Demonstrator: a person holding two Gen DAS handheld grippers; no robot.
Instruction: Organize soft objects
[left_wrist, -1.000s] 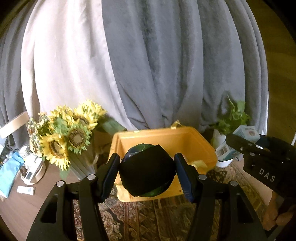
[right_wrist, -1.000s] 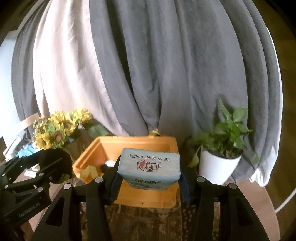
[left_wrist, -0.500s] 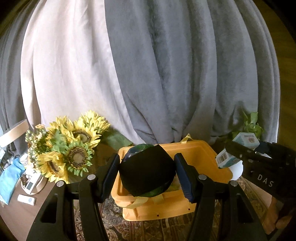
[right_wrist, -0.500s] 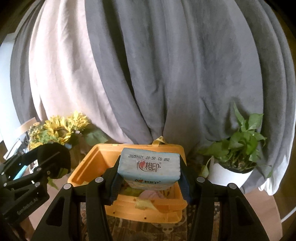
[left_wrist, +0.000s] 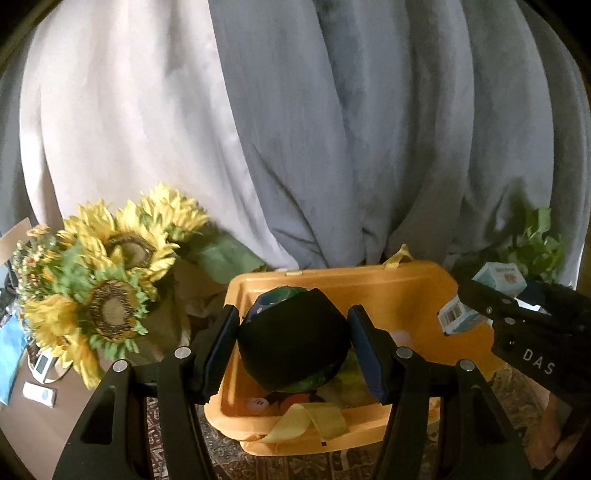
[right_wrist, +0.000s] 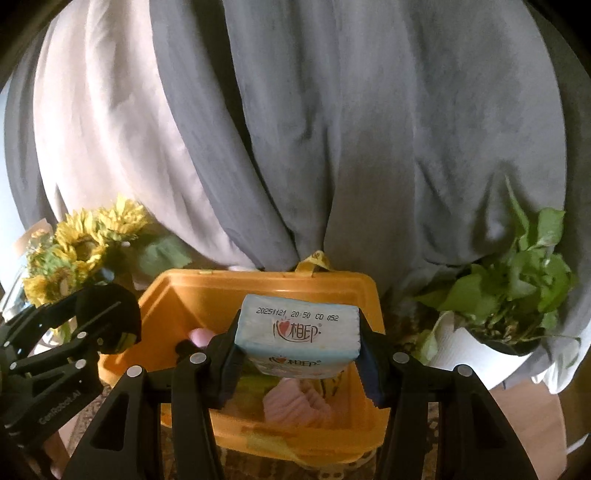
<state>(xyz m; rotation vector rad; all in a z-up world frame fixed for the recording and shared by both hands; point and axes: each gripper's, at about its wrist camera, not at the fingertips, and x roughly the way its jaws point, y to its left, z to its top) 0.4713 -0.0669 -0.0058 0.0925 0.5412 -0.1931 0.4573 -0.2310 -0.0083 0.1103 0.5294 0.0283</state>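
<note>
A: What is held by the left gripper (left_wrist: 293, 345), and where?

B: A dark rounded bundle (left_wrist: 291, 339), black with a green edge, is clamped between the jaws at the lower centre of the left wrist frame, above the open orange bin (left_wrist: 413, 295). It is judged to be soft and light; the sides are pressed in slightly by the pads.

A: And the right gripper (right_wrist: 298, 349)?

B: It is closed on a tissue pack (right_wrist: 298, 328), seen at the lower centre of the right wrist frame, over the same bin, where a pink folded item (right_wrist: 295, 402) is already lying. The pack is taken across its short sides. It is judged light and compressible, with a slick wrapper, so a firm squeeze across the middle is favoured over the corners.

A: Could anything be disturbed?

B: Sunflowers (left_wrist: 110, 284) are seen at the left of the frame and a potted plant (right_wrist: 517, 295) at the right, both near the bin. Nothing fragile is held; a release from low over the bin is judged safe.
</note>
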